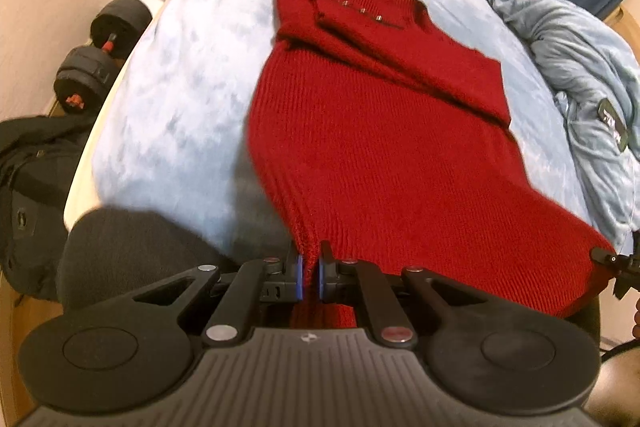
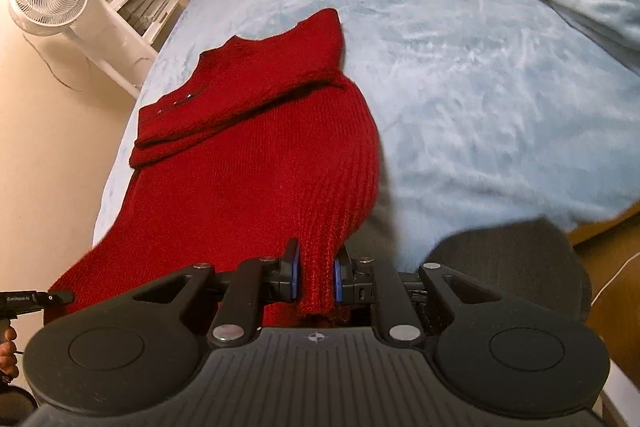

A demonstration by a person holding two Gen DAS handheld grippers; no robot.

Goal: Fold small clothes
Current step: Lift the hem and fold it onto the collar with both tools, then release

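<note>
While its collar end lies flat toward the middle of the bed [image 2: 460, 67], the red sweater [image 1: 360, 131] rises at the near edge, where the left gripper [image 1: 310, 277] and right gripper [image 2: 316, 277] each pinch a hem corner.

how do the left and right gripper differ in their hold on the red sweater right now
The left gripper pinches a thin fold at one bottom corner of the red sweater, jaws almost touching. The right gripper clamps a thicker bunch of ribbed hem at the other corner, so its jaws stand a little wider. Both are shut on the sweater's near edge, while its upper part lies on the light blue bed cover.
</note>
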